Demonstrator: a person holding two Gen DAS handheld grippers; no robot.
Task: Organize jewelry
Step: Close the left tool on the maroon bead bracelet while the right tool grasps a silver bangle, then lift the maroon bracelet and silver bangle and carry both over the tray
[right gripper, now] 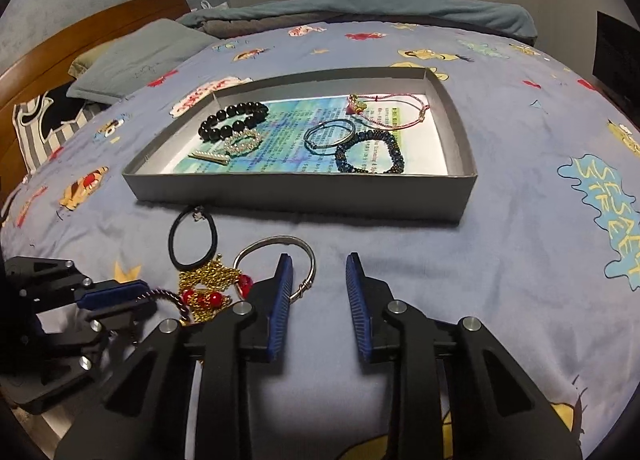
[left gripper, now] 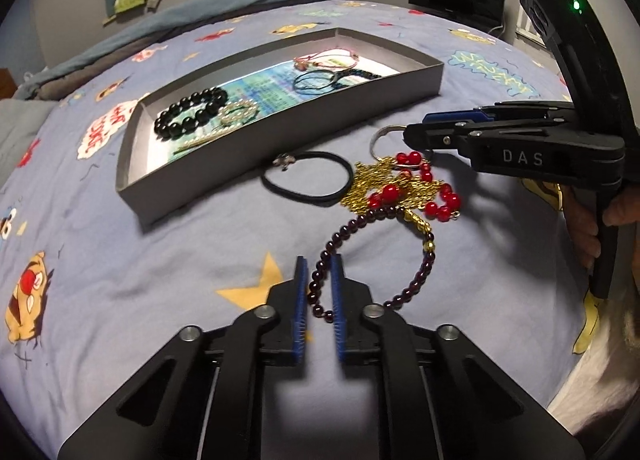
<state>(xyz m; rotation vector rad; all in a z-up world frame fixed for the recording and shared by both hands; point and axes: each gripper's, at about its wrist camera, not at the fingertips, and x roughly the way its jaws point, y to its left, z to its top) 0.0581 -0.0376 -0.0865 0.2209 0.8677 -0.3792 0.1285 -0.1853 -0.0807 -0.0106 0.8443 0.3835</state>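
The left hand-held gripper [left gripper: 319,288] is narrowed around the dark garnet bead bracelet [left gripper: 372,260], which lies near the bed's front edge below the grey tray [right gripper: 304,191], while the right hand-held gripper [right gripper: 318,292] stands wide and empty beside the silver bangle [right gripper: 276,256]. The step looks like picking loose pieces; next, the bracelet must be lifted free of the gold chain [left gripper: 380,187] and carried into the tray. "DAS" is printed on the right hand-held gripper, "SESAME STREET" on the bedspread [right gripper: 520,300].

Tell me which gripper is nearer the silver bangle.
Right. The right gripper is open with one pad touching the silver bangle; the left gripper sits farther off, closed around the dark purple bead bracelet.
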